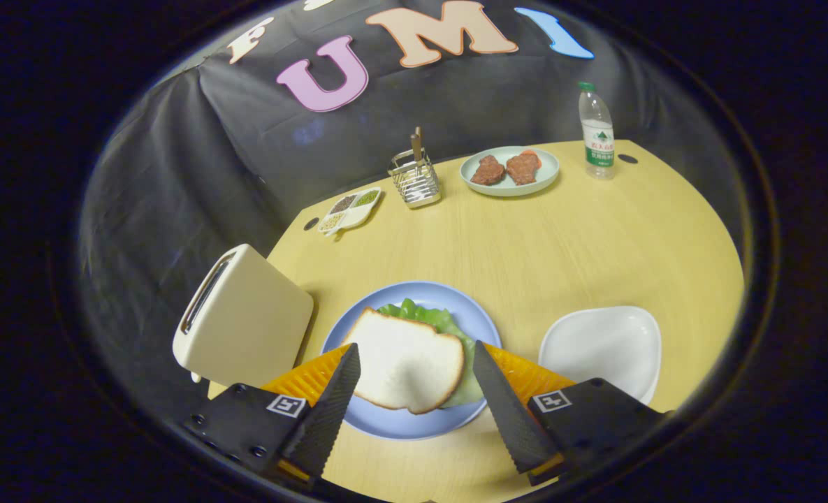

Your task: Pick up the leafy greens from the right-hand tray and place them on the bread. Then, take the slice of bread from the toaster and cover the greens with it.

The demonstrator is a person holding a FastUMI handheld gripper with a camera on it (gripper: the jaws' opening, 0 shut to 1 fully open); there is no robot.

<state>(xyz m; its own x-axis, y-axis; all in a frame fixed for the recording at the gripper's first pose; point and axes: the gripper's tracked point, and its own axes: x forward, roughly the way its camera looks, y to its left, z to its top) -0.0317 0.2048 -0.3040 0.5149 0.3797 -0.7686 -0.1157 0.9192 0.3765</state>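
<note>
A blue plate [405, 422] lies on the yellow table just ahead of my fingers. On it a white bread slice [405, 362] rests tilted over the leafy greens [436, 318], which stick out at its far side and right edge. My gripper [414, 346] hangs over the plate, open, with a finger on each side of the slice; neither finger presses on it. Left of the plate stands the cream toaster [242, 318], its slot facing up and to the left. To the right of the plate sits a white tray [602, 346] with nothing in it.
At the far side of the table are a pale green plate [543, 178] with two meat pieces, a water bottle [597, 133], a wire utensil holder [415, 180] and a small divided dish [349, 209]. Bare tabletop [560, 244] spreads between them and the blue plate.
</note>
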